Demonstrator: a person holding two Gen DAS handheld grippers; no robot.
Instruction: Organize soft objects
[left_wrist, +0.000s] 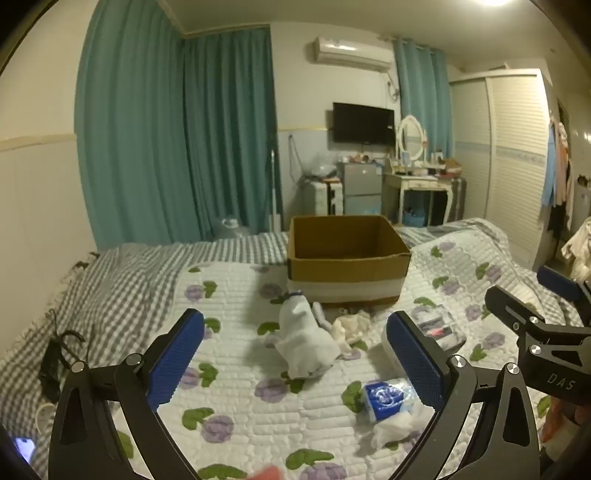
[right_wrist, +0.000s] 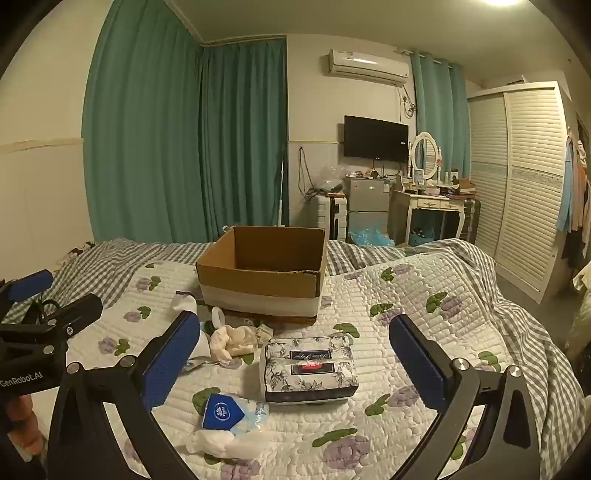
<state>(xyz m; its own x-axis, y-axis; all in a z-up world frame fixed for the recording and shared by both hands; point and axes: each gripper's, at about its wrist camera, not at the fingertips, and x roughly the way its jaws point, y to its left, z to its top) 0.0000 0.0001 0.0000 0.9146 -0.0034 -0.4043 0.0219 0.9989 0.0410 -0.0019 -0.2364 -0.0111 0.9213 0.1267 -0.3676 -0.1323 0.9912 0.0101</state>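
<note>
White sock (left_wrist: 304, 338) lies lengthwise (toe toward box (left_wrist: 347, 273)).

The left tool (left_wrist: 295, 354) is built from matte black curved arms, each ending in a flat finger faced with a blue, finely dotted pad (left_wrist: 176, 360). Round silver screws are set at the joints of the black links. The right tool (right_wrist: 294, 363) is made the same way, with blue textured pads (right_wrist: 415, 363) and silver screws. White lettering "DAS" is printed on its black body in the left wrist view; "GenRobot.AI" is printed on the left tool's body in the right wrist view
</note>
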